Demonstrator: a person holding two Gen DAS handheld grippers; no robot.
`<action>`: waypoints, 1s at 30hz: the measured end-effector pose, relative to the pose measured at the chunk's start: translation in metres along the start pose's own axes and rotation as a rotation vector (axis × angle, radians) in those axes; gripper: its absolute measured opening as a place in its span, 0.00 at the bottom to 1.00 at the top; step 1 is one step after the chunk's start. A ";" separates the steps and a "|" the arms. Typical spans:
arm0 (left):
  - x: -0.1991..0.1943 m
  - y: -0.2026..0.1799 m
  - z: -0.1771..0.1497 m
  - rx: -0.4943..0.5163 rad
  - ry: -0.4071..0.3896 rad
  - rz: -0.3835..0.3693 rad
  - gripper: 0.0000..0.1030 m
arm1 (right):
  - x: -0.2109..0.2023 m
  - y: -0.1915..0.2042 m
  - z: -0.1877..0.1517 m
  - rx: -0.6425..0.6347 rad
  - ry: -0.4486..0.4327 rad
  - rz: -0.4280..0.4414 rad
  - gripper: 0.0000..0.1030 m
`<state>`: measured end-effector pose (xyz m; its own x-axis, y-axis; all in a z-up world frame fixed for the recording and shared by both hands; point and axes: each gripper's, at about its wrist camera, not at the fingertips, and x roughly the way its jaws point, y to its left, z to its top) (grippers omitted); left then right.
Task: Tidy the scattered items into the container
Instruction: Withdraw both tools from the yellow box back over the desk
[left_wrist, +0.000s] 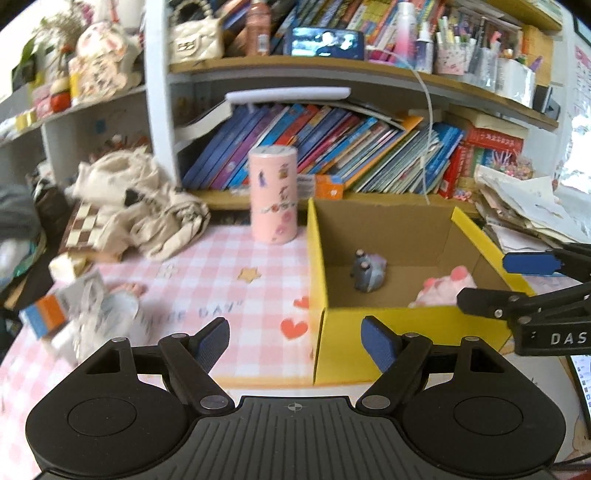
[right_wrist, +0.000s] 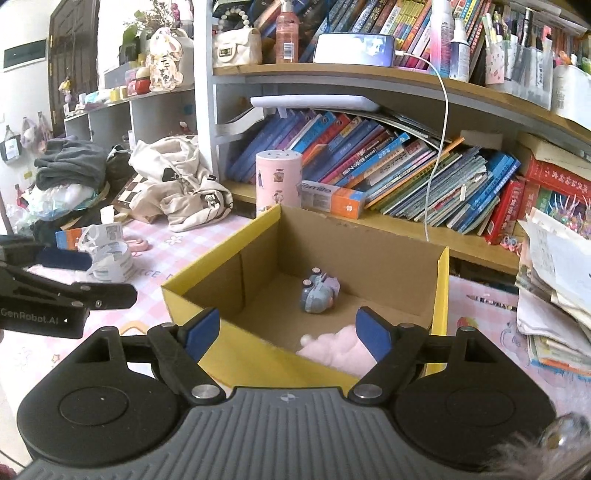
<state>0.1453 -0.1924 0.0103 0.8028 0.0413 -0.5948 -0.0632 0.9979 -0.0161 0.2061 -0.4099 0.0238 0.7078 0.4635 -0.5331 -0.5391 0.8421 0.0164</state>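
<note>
A yellow cardboard box (left_wrist: 406, 343) (right_wrist: 255, 354) stands on the pink checked tablecloth, holding a grey-blue toy figure (left_wrist: 367, 273) (right_wrist: 319, 291) and a pink plush (left_wrist: 447, 291) (right_wrist: 332, 349). Left of the box lie a white printed tape roll (right_wrist: 109, 254) (left_wrist: 99, 314), an orange-and-blue carton (right_wrist: 68, 236) (left_wrist: 44, 317) and a small pink clip (right_wrist: 136, 243). My left gripper (left_wrist: 295, 336) (right_wrist: 88, 277) is open and empty by the box's front left corner. My right gripper (right_wrist: 288, 332) (left_wrist: 506, 284) hangs open and empty over the box's near edge, above the plush.
A tall pink canister (left_wrist: 273, 195) (right_wrist: 279, 181) stands behind the box, with a toothpaste carton (right_wrist: 332, 199) beside it. Crumpled beige clothing (right_wrist: 177, 184) and a chequered board fill the back left. Leaning books line the shelf behind, and a paper stack (right_wrist: 554, 280) crowds the right.
</note>
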 end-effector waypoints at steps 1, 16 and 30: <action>-0.002 0.001 -0.004 -0.007 0.003 0.003 0.78 | -0.002 0.003 -0.003 0.009 -0.003 -0.005 0.78; -0.017 0.028 -0.026 -0.029 0.008 -0.013 0.81 | -0.012 0.057 -0.022 0.013 0.029 -0.066 0.83; -0.040 0.091 -0.037 -0.022 0.012 -0.036 0.83 | -0.008 0.133 -0.020 0.019 0.057 -0.084 0.86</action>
<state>0.0857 -0.1049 0.0024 0.7979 0.0048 -0.6028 -0.0475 0.9974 -0.0549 0.1195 -0.3075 0.0135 0.7229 0.3752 -0.5802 -0.4699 0.8826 -0.0148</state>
